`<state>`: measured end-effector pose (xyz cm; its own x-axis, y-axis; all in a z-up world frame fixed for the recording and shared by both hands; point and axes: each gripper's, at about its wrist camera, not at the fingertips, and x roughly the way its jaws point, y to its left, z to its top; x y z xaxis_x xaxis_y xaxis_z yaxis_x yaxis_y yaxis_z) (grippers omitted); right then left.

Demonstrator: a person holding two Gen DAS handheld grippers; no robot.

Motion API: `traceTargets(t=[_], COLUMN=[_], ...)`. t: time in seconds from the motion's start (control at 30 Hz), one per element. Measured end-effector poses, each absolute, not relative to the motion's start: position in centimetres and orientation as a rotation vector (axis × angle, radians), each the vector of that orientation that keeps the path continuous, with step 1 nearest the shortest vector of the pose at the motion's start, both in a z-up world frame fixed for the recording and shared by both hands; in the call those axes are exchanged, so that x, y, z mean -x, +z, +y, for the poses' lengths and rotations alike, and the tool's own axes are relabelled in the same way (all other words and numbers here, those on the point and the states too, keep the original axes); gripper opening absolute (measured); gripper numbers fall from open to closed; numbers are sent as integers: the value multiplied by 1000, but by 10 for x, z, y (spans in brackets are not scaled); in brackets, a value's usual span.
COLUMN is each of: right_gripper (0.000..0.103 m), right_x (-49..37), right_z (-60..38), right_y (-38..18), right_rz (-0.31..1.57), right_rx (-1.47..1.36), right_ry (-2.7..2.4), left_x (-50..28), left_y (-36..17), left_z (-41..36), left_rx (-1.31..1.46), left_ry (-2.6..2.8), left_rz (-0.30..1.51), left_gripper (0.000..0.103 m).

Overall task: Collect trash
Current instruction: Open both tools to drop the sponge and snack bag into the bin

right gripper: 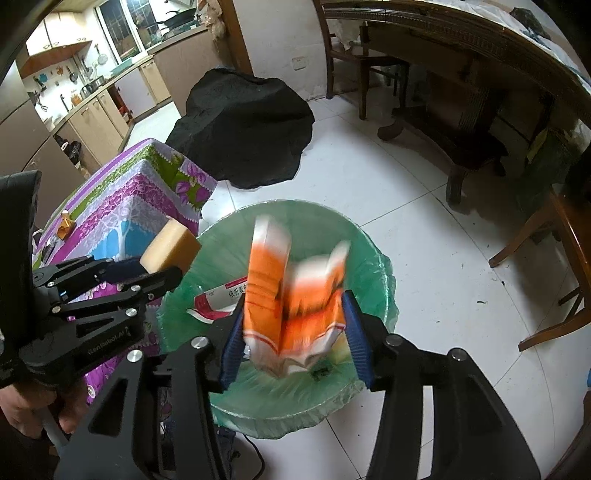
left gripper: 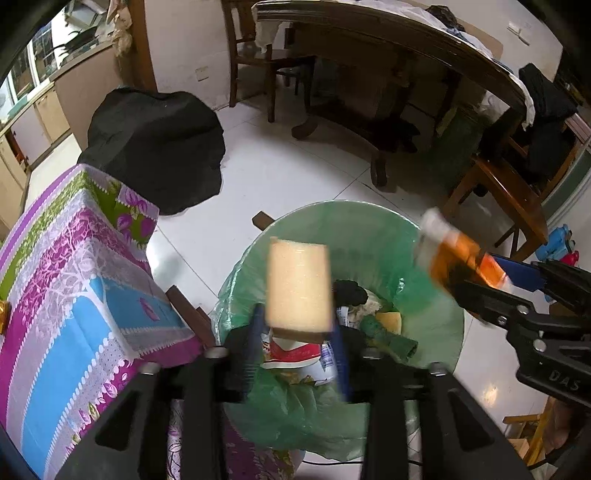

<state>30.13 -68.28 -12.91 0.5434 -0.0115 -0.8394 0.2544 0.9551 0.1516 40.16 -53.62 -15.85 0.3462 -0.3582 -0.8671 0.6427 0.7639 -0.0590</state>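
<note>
A bin with a green liner (left gripper: pixel 436 317) (right gripper: pixel 373 266) stands on the floor and holds several pieces of trash. My left gripper (left gripper: pixel 297 332) is over it, and a yellow sponge (left gripper: pixel 299 284) (right gripper: pixel 170 245) sits between its blue pads, blurred; the pads look spread a little wider than the sponge. My right gripper (right gripper: pixel 293 339) is over the bin's right side with a crumpled orange and white wrapper (right gripper: pixel 291 299) (left gripper: pixel 458 254) between its pads, also blurred. The right gripper shows in the left wrist view (left gripper: pixel 517 284), the left one in the right wrist view (right gripper: pixel 147 275).
A table with a purple, blue and green cloth (left gripper: pixel 74 280) (right gripper: pixel 140 199) stands left of the bin, touching it. A black cloth-covered mound (left gripper: pixel 159 147) lies behind. A wooden dining table (left gripper: pixel 388 33) and chairs (left gripper: pixel 509 195) stand at the back and right. White tile floor (left gripper: pixel 295 170) surrounds the bin.
</note>
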Motion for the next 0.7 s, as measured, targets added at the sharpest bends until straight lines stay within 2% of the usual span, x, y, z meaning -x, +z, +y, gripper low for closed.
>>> traceTargets(t=[0.07, 0.1, 0.2, 0.37, 0.7], right_gripper=[49, 49, 50, 59, 62], right_x=[-300, -299, -296, -292, -288], right_z=[-685, -687, -691, -688, -682], right_y=[-130, -130, -129, -126, -122], right_rz=[984, 981, 971, 956, 938], right_rx=[-267, -271, -278, -272, -257], right_ry=[-168, -170, -180, -180, -186], left_x=[-403, -404, -405, -406, -401], left_y=[-159, -160, -160, -162, -161], left_z=[-533, -531, -530, -529, -528], left_rx=[-308, -306, -310, -313, -322], left_ry=[-650, -646, -637, -627, -627], left_rz=[1020, 1021, 1022, 1023, 1014], left_gripper=[62, 64, 66, 69, 72])
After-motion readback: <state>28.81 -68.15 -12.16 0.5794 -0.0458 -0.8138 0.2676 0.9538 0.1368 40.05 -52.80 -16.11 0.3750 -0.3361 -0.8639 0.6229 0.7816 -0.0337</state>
